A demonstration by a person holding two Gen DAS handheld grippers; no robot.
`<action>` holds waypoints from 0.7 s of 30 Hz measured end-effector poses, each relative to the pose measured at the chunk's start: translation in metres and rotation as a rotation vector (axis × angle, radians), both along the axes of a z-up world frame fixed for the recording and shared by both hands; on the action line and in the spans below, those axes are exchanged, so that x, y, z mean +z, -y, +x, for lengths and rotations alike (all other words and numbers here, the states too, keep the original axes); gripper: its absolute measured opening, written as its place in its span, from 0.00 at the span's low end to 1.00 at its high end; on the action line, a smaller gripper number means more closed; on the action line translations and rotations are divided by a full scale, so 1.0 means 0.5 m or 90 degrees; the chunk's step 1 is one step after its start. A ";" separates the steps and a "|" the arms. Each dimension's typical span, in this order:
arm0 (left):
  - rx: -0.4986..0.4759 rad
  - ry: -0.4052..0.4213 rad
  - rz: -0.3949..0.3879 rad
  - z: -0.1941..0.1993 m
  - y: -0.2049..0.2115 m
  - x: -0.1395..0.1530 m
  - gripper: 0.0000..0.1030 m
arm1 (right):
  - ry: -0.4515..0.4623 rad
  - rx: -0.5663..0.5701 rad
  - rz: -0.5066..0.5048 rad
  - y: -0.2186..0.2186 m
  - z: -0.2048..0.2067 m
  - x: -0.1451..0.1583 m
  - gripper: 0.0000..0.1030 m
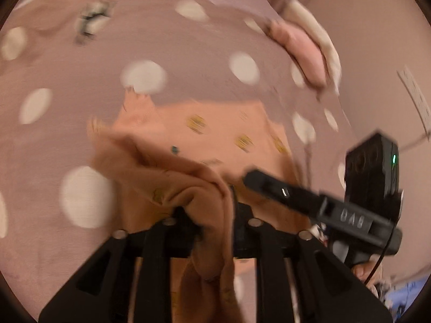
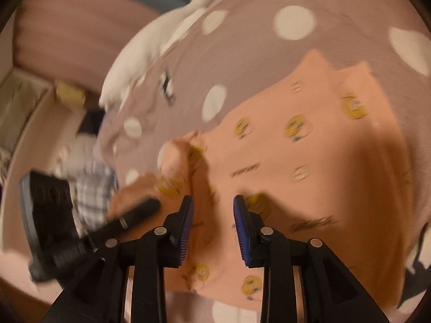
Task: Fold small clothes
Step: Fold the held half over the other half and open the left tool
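Garment: a small peach garment (image 2: 309,145) with yellow prints is spread on a dotted bedsheet (image 2: 293,23), one edge lifted.
Left gripper (image 1: 212,215): a bunched fold of the garment is clenched between its jaws, near the lens.
Right gripper (image 2: 212,215): jaws are parted over the cloth; nothing is pinched.
Done: one edge is gathered and raised, judging by the bunching.
Left: the fold is not yet laid flat; further folds are likely needed.
Far side: white cloth (image 2: 150,53) is seen.
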State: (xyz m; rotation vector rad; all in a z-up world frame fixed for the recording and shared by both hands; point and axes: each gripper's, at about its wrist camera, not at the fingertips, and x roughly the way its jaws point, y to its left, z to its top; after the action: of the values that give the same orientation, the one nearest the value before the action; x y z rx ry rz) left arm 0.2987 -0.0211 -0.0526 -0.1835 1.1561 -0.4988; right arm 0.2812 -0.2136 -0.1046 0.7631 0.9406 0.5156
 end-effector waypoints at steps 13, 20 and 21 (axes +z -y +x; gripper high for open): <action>0.031 -0.007 -0.060 -0.029 -0.052 0.000 0.41 | -0.020 -0.021 0.018 0.085 -0.016 -0.009 0.47; 0.105 -0.010 -0.064 -0.105 -0.176 -0.029 0.44 | -0.055 0.046 -0.023 0.022 0.007 -0.025 0.47; 0.110 -0.010 -0.066 -0.114 -0.185 -0.032 0.44 | -0.063 0.049 -0.035 0.016 0.010 -0.028 0.47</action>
State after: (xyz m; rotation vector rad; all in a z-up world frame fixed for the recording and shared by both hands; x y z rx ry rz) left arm 0.2418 0.0716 -0.0684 -0.3739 1.1197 -0.4051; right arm 0.2863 -0.2217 -0.1185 0.7097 1.0747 0.5216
